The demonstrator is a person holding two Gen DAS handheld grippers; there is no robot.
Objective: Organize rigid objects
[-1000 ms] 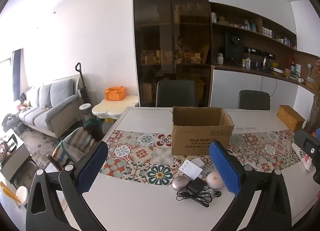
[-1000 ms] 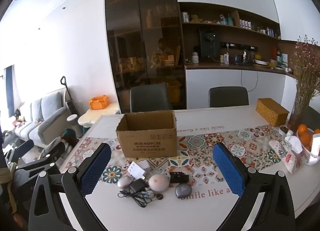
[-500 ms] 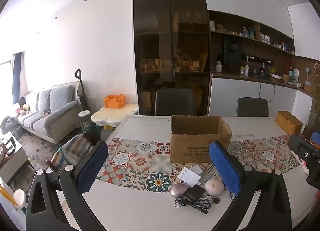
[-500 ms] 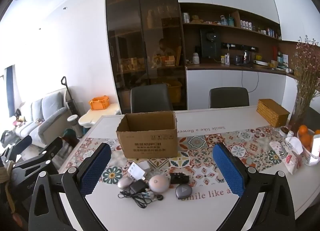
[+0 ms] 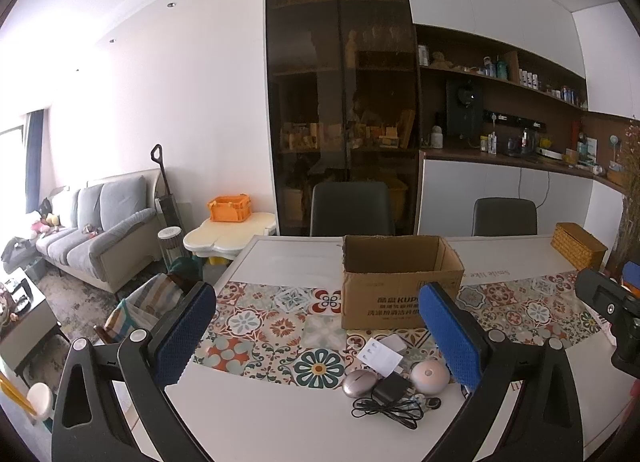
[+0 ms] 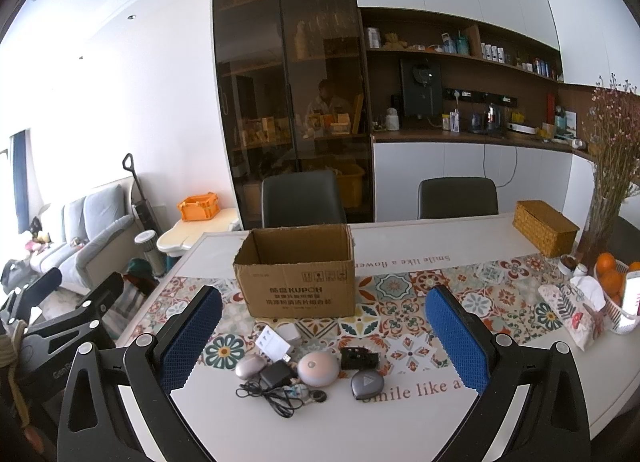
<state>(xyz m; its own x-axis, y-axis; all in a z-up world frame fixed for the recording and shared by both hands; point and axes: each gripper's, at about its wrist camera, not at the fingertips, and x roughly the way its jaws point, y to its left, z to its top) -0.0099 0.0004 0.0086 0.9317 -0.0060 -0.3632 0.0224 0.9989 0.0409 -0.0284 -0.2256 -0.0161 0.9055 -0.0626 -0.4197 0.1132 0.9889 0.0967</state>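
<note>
Brown cardboard box (image 6: 298,276): open top upward, long axis left-right, on the tiled runner behind the small items.
Small items: grey oval case (image 6: 251,367), black charger with cable (image 6: 276,376), pink round puck (image 6: 318,368).
Left gripper (image 5: 316,338): spread, empty.
Right gripper (image 6: 324,338): spread, empty.

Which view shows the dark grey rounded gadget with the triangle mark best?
Right wrist view: the dark grey rounded gadget lies fully visible on the white table. In the left wrist view, the claw's blue right finger hides it.
</note>
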